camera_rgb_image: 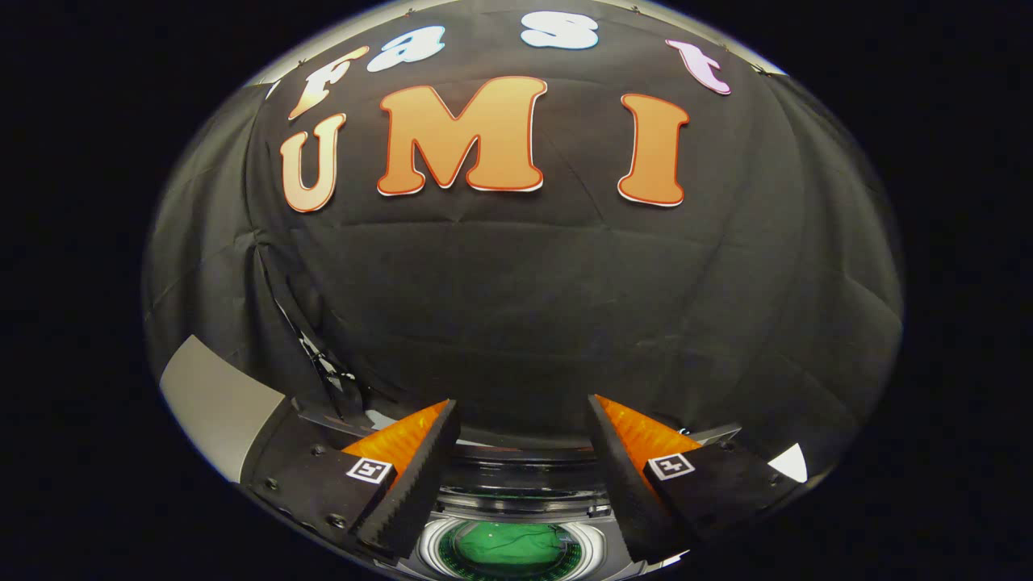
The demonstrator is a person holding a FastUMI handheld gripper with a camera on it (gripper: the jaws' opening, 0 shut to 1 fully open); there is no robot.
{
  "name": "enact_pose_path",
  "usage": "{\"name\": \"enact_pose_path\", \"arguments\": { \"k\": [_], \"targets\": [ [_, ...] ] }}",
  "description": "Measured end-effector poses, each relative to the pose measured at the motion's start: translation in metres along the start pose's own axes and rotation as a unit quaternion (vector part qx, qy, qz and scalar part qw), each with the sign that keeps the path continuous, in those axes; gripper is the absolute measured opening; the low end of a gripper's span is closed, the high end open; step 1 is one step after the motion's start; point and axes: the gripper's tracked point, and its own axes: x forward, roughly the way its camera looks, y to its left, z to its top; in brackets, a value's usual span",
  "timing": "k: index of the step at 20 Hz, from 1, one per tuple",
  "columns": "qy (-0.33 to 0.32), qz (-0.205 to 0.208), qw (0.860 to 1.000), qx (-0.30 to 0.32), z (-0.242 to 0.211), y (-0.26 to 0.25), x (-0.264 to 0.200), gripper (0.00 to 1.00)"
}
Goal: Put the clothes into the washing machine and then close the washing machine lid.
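Tool [523, 420] held wide open, nothing between its two fingers [407, 476]; both orange-backed pads stood well apart with only bare cloth wall showing through the gap. We counted two fingers, each carrying one small square marker.

Directly below and between the fingers we noted the washing machine [516, 516], seen from above, its round drum opening rimmed in pale plastic. Inside the drum lay one green garment [510, 542], crumpled, with no clear long axis that we could make out. We counted one piece of clothing and saw no others around the machine. By that we judged the loading step done, or nearly so.

Lid: a dark glossy panel [327, 371] rose at the far left behind the machine, beyond the left finger; we took it for the raised lid but could not be certain, as little of it showed. A pale grey surface [214, 403] sat just left of that, possibly the machine's casing or a side panel.

Key relation for the coming move: the drum was beneath the tool, the supposed lid ahead and to the left. Closing would call for the tool to travel forward and left to the lid's upper edge, then bring it down toward us over the opening.
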Motion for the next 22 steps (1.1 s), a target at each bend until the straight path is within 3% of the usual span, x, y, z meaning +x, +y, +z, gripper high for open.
{"name": "enact_pose_path", "arguments": {
  "k": [12, 22],
  "targets": [
    [0.019, 0.017, 0.999, 0.024, -0.017, 0.008, 0.025, 0.99],
    [-0.006, 0.02, 0.999, 0.031, -0.036, 0.009, -0.019, 0.99]
  ]
}}
